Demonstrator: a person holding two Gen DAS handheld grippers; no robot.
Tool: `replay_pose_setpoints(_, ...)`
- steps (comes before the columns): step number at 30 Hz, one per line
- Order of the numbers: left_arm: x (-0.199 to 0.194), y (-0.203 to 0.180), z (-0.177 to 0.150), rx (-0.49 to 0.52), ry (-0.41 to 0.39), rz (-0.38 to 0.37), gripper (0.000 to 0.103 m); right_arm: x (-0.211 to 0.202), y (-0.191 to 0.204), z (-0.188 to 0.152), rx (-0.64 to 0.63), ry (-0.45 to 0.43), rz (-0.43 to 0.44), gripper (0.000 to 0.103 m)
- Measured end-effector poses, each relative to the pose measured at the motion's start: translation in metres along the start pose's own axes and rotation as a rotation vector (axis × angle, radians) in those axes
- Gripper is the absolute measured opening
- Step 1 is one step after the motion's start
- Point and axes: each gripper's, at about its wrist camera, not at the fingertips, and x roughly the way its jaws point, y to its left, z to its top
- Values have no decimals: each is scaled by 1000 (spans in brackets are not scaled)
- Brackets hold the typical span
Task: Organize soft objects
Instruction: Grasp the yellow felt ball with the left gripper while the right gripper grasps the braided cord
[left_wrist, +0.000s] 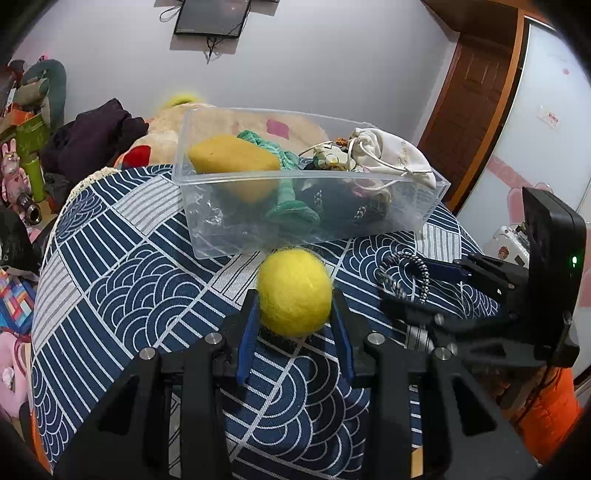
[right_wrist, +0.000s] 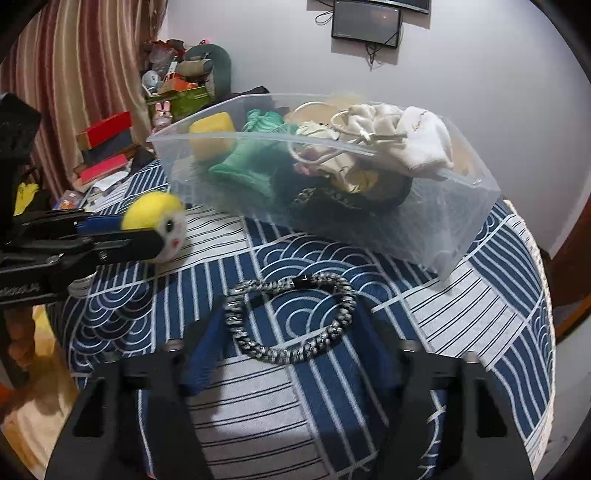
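1. Left wrist view first: the left gripper (left_wrist: 295, 317) has its jaws pressed against both sides of the yellow felt ball (left_wrist: 294, 291), gripping it just above the patterned cloth of the tabletop (left_wrist: 122, 295).
2. Dead ahead of that ball sits the clear plastic bin (left_wrist: 295, 236), its near wall just beyond the ball. I'd call it a short forward-and-up carry to get over the rim.
3. Already in the bin: a yellow sponge (left_wrist: 232, 153) at the left end, a green knitted piece (left_wrist: 286, 184) in the middle, a white drawstring pouch (left_wrist: 388, 155) to the right.
4. Over to the right wrist view: the right gripper (right_wrist: 291, 339) has its jaws spread wide, nothing held. The braided bracelet (right_wrist: 291, 317) lies flat on the cloth between the two fingers, a loop with its longer span running across the jaws.
5. From this side the ball shows a small face, clamped in the left gripper's tips, left of the bracelet.
6. Key relation, as I judge it: the bracelet is the right hand's job, sitting squarely inside its reach, bin straight beyond it. The left hand is busy with the ball and nearer the bin's left end.
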Motion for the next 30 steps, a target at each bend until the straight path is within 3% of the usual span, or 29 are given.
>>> replay_pose_setpoints(2, -1, -1, 1, 7, -5, 3, 37, -3, -5, 1, 15, -7, 14, 27)
replay_pose_setpoints(5, -8, -2, 6, 15, -24, 0, 37, -7, -10, 1, 36, -19, 34, 12)
replay_pose_setpoints(12, -24, -5, 28, 37, -85, 9, 37, -29, -6, 6, 21, -92, 39, 10)
replay_pose_setpoints(20, -41, -10, 63, 80, -180, 48, 37, -55, -5, 40, 14, -232, 42, 10)
replay_pose_setpoints(30, -22, -7, 94, 82, -188, 104, 37, -49, 0, 84, -19, -327, 34, 10)
